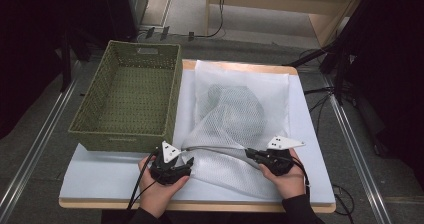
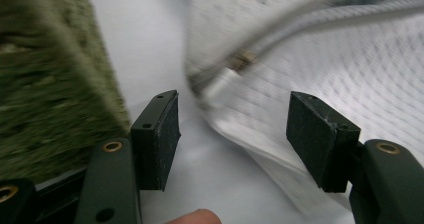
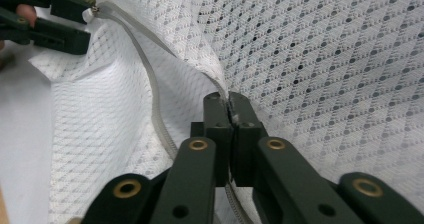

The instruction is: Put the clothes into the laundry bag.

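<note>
A white mesh laundry bag [image 1: 240, 119] lies on the table with a dark item [image 1: 234, 100] inside it. Its zipper [image 3: 150, 79] runs along the open near edge. My right gripper [image 3: 230, 103] is shut on the bag's mesh edge beside the zipper; in the high view it [image 1: 249, 154] sits at the bag's near right. My left gripper [image 2: 235, 119] is open, its pads [image 2: 162, 134] apart just short of the zipper pull [image 2: 243, 60]. From above, the left gripper [image 1: 188, 163] is at the bag's near left corner.
A green woven basket [image 1: 125, 134] stands empty at the table's left, close beside the left gripper, and its wall [image 2: 45, 104] is in the left gripper view. White sheet [image 1: 100, 174] covers the table. Cables and stands lie on the floor around.
</note>
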A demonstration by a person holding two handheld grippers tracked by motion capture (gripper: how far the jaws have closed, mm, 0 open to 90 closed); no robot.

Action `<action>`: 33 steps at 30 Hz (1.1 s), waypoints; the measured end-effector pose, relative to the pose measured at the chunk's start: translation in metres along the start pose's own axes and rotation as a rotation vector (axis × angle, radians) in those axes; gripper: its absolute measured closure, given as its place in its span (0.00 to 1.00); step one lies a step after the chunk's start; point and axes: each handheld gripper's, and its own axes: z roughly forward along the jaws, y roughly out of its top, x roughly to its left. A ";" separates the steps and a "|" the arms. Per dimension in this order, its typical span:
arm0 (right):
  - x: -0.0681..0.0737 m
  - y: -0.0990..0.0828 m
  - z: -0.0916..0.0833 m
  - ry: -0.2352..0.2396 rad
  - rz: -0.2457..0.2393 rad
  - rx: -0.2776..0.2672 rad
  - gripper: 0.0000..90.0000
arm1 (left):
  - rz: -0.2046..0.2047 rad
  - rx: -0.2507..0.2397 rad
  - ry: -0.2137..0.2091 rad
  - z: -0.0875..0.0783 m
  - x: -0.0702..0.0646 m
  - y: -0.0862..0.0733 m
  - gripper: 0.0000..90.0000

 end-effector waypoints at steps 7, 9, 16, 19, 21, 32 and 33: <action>-0.008 -0.009 -0.051 -0.059 0.096 -0.182 0.56 | -0.023 0.015 -0.071 -0.004 0.009 -0.004 0.56; -0.017 -0.018 -0.073 -0.138 0.168 -0.239 0.55 | -0.025 0.026 -0.091 -0.004 0.011 -0.005 0.65; -0.039 -0.056 -0.089 -0.349 0.319 -0.125 0.56 | -0.043 0.036 -0.130 -0.007 0.018 -0.006 0.81; -0.044 -0.061 -0.083 -0.337 0.356 -0.096 0.56 | -0.054 0.046 -0.157 -0.007 0.019 -0.007 0.90; -0.042 -0.061 -0.077 -0.338 0.357 -0.066 0.59 | -0.036 0.049 -0.170 -0.007 0.018 -0.008 0.97; -0.047 -0.049 -0.067 -0.400 0.268 0.016 1.00 | 0.053 0.073 -0.230 -0.012 0.008 -0.008 1.00; -0.051 -0.048 -0.070 -0.430 0.271 -0.001 1.00 | 0.061 0.077 -0.227 -0.012 0.006 -0.008 1.00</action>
